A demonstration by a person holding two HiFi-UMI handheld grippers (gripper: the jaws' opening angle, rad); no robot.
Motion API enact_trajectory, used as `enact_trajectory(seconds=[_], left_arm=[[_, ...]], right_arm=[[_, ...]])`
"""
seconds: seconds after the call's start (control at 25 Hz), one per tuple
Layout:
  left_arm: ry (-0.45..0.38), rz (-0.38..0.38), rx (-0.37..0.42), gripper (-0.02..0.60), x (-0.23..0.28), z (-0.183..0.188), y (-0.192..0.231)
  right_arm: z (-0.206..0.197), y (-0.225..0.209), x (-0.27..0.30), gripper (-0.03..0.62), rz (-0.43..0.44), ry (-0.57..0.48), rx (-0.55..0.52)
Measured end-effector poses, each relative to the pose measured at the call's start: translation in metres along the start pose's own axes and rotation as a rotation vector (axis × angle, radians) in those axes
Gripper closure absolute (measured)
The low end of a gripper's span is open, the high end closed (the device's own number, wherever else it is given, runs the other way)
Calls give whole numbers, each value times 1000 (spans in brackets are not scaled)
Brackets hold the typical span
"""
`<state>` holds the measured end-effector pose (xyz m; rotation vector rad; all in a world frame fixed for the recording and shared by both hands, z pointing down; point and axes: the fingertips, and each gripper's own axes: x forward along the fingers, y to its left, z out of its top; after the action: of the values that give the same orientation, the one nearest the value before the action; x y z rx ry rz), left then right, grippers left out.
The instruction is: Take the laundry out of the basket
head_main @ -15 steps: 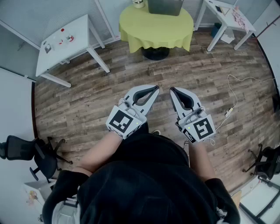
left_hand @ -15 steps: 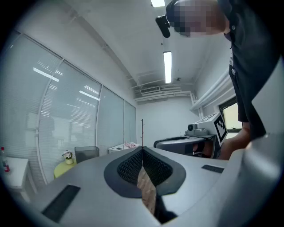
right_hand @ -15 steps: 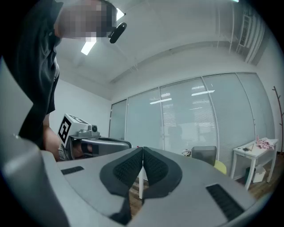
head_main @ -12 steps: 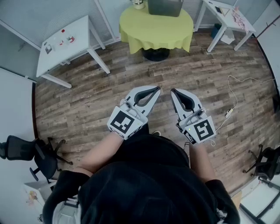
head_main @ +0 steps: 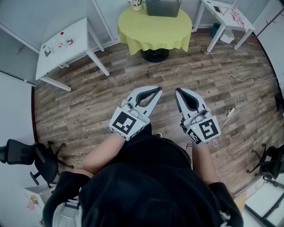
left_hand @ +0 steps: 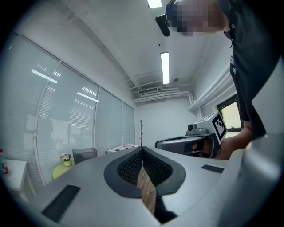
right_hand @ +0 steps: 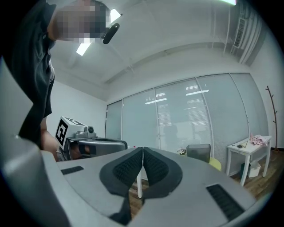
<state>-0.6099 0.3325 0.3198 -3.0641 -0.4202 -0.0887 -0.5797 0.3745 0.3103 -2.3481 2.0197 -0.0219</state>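
Basket, grey [head_main: 163, 6], sits on a round yellow-clothed table [head_main: 155, 32] at 12 o'clock in the head view, well apart from both grippers; its contents don't show. Left gripper [head_main: 159, 90] and right gripper [head_main: 176, 90] hang side by side over the wood floor [head_main: 88, 111], each clenched tip to tip on nothing. White tables [head_main: 66, 48] stand at 10 and 1 o'clock.

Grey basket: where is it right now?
Head view, top centre: the grey basket stands on the round yellow-green table, with a small potted plant at its left.
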Motion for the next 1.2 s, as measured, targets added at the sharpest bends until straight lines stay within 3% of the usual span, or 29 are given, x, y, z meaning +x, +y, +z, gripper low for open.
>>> enact_trajectory(seconds=[0.24,0.44,1.2], left_arm=[[3,-9,17,571,7,1,12],[-20,-4,-15,571,25,-5,37],[-34,-43,-54,571,123,-10,156]], right_arm=[[-6,-7,10,568,1,13,3],[-13,-24,31,568,0,25,2],[-14,-121,145,568,-10,71,-22]])
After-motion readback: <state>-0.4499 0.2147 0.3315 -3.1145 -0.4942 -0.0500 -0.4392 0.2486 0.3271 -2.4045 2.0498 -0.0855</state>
